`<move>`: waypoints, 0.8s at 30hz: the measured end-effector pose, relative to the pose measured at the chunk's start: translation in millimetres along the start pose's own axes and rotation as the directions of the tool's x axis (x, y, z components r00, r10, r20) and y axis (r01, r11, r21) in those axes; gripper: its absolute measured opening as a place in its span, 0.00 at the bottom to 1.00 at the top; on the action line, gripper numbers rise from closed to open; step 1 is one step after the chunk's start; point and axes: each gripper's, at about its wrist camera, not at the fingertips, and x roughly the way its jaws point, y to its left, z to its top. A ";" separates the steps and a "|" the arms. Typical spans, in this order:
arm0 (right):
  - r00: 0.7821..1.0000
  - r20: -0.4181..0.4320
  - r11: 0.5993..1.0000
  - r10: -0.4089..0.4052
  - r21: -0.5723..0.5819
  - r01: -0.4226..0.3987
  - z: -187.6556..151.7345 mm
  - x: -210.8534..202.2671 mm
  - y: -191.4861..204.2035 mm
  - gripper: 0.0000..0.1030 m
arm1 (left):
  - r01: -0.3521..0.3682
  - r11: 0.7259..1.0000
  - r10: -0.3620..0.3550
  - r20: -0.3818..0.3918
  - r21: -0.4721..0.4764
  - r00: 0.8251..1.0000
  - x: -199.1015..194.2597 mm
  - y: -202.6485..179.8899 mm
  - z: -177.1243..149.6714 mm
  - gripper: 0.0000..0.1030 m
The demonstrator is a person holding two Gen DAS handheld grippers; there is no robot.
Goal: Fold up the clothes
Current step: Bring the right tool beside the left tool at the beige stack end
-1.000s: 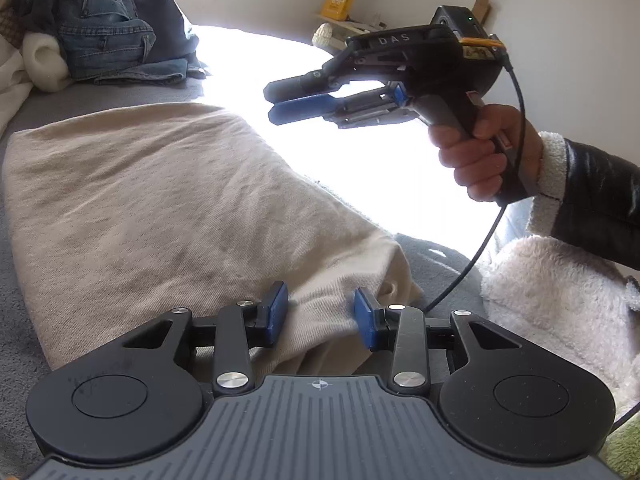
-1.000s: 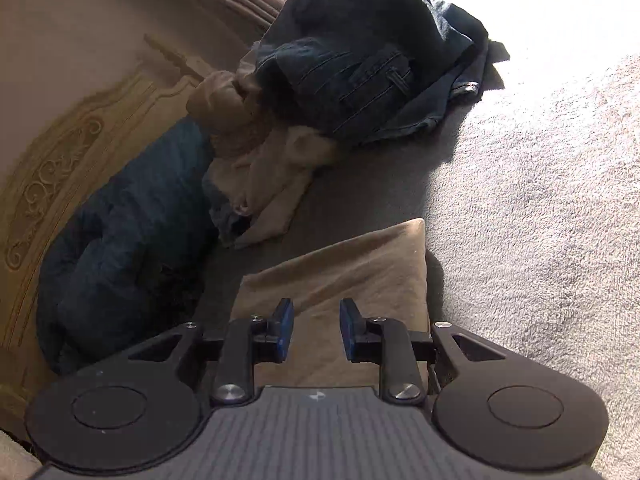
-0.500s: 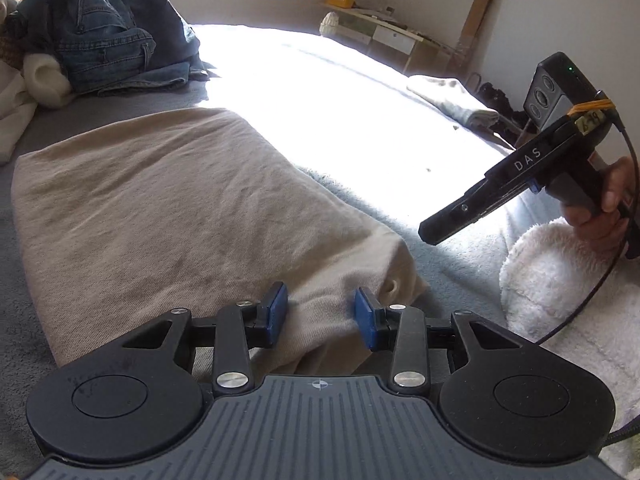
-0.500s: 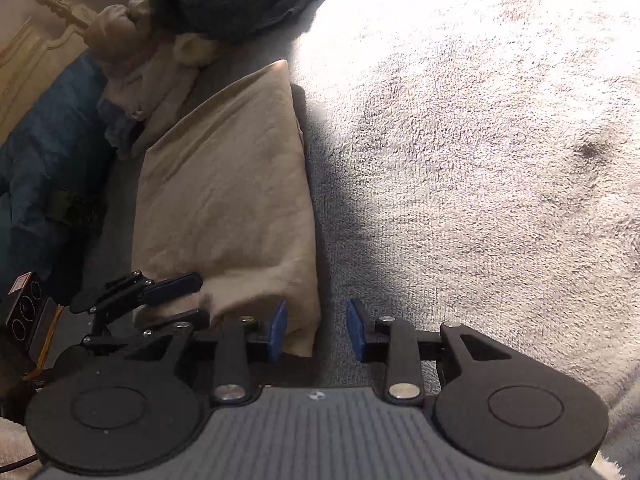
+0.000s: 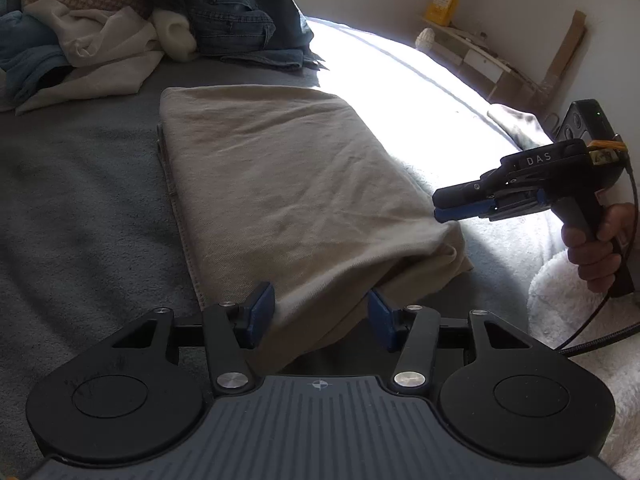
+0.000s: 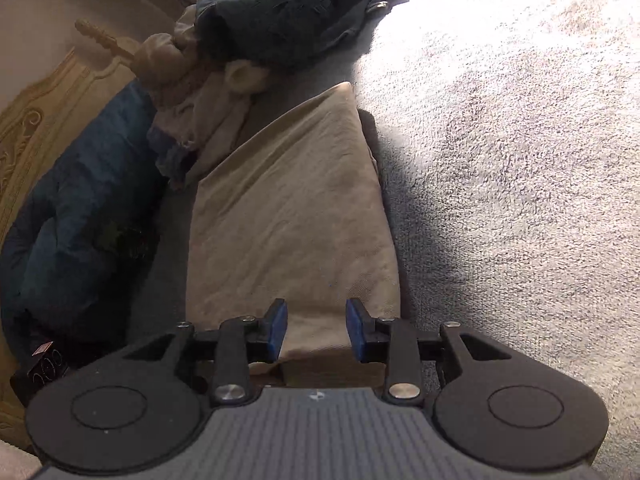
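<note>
A beige folded garment [image 5: 288, 184] lies lengthwise on the grey bed cover [image 5: 80, 220]. My left gripper [image 5: 320, 312] sits at its near end. Its jaws are opening, and the cloth's end lies between the blue pads [image 5: 262, 312] without being pinched. A hand [image 5: 596, 248] holds my right gripper [image 5: 438, 206] just off the garment's near right corner. In the right wrist view the right gripper [image 6: 316, 320] hangs over the near end of the beige garment [image 6: 292, 208]. Its pads [image 6: 278, 324] stand apart, gripping nothing.
A heap of jeans [image 5: 240, 20] and cream clothes [image 5: 104, 44] lies at the far end of the bed. A white fluffy blanket [image 5: 580, 332] lies at the right. A carved headboard [image 6: 44, 120] and a dark blue quilt [image 6: 72, 220] border the left.
The left gripper swung round so the garment runs lengthwise, and its jaws widened. The right gripper came down from above the bed to the garment's near right corner.
</note>
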 end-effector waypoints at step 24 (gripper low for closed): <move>0.993 0.105 0.979 0.050 0.192 -0.070 5.6 -17.6 -26.0 0.35 | -0.054 0.993 0.059 0.044 -0.108 0.997 -35.2 26.0 17.0 0.50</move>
